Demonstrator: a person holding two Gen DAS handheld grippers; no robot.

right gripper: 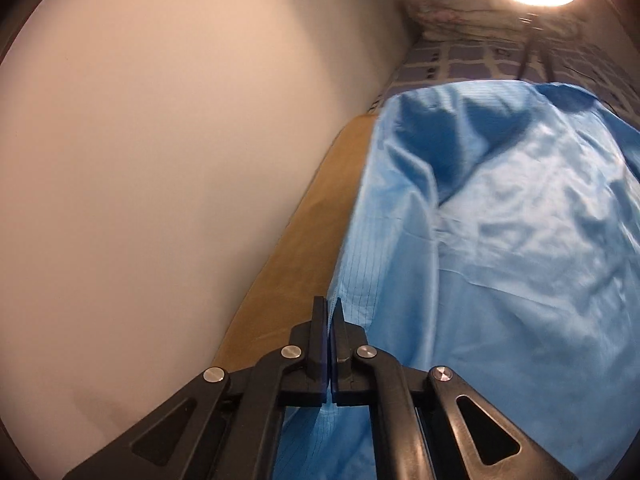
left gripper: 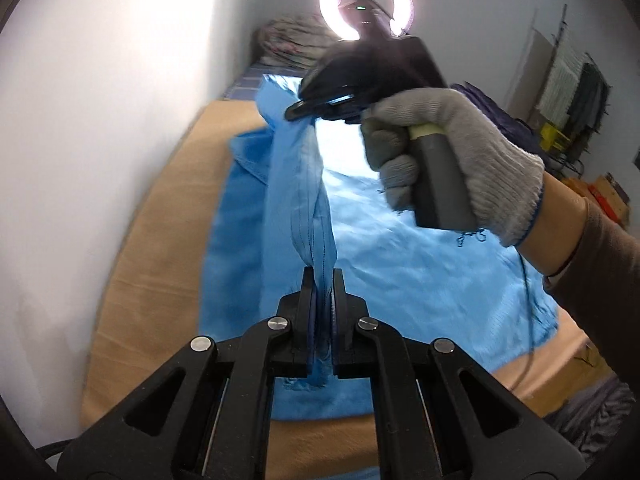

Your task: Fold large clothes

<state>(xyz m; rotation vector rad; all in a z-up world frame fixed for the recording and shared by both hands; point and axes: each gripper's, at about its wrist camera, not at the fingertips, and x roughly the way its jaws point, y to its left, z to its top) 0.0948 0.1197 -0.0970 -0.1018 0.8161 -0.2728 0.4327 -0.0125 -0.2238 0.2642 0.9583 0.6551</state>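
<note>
Grippers are both clamping the blue garment [left gripper: 400, 248]: left gripper [left gripper: 322, 280] pinching a bunched fold, right gripper [right gripper: 330, 312] gripping its left edge

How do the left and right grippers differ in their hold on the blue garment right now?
The left gripper pinches a thick bunched fold of the blue garment; the right gripper grips a thin single edge. The left sits nearer the camera in its view; the right holds farther up, by a gloved hand. Both are shut on cloth.
</note>
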